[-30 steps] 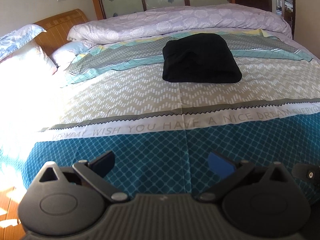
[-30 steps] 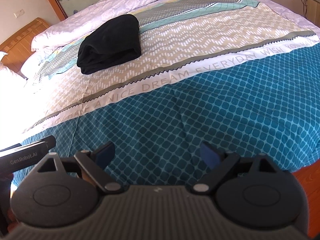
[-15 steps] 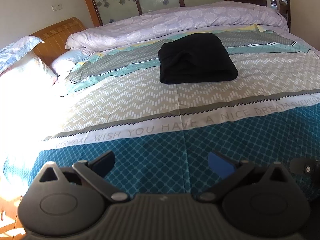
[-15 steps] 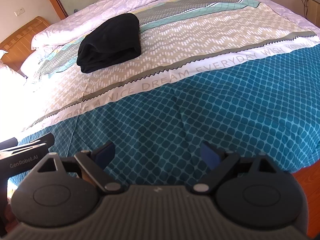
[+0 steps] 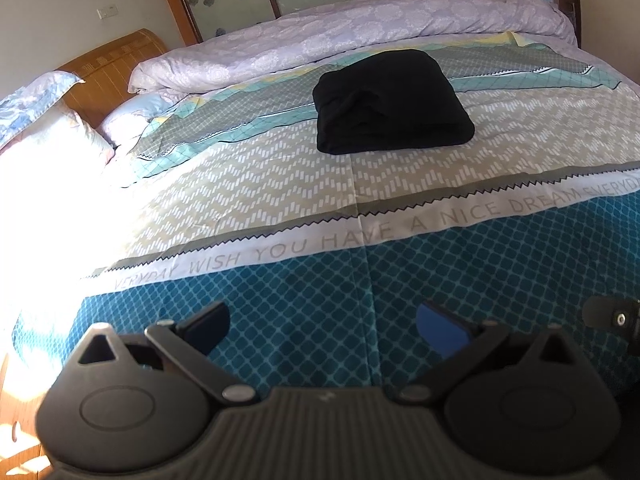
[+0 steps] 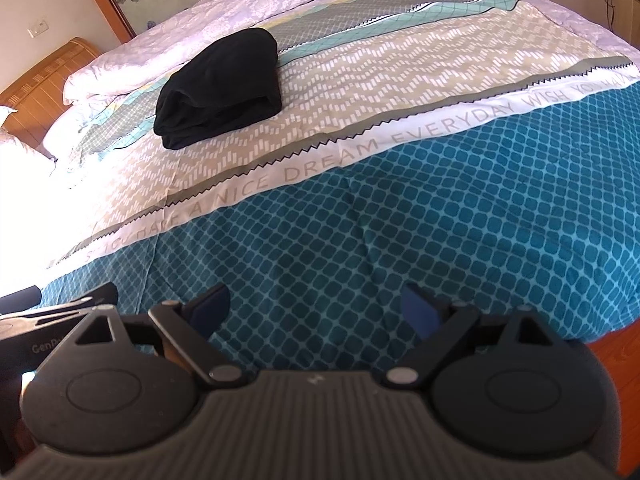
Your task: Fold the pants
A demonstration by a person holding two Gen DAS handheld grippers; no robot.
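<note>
The black pants [image 5: 390,102] lie folded into a thick square bundle on the far middle of the bed; they also show in the right wrist view [image 6: 220,88] at the upper left. My left gripper [image 5: 322,326] is open and empty, held over the near teal edge of the bed, well back from the pants. My right gripper [image 6: 316,306] is open and empty too, over the same near edge, to the right of the left one. Part of the left gripper's body [image 6: 36,332] shows at the right wrist view's left edge.
The patterned bedspread [image 5: 280,184] covers the bed. A rolled lilac duvet [image 5: 360,32] lies along the far side. Pillows [image 5: 44,120] and a wooden headboard [image 5: 112,64] are at the left. Wooden floor [image 6: 616,352] shows at the bed's near right corner.
Both grippers have drifted slightly back from the bed, so the pants look a little farther away. Jaws stayed open. The pants have not moved.
</note>
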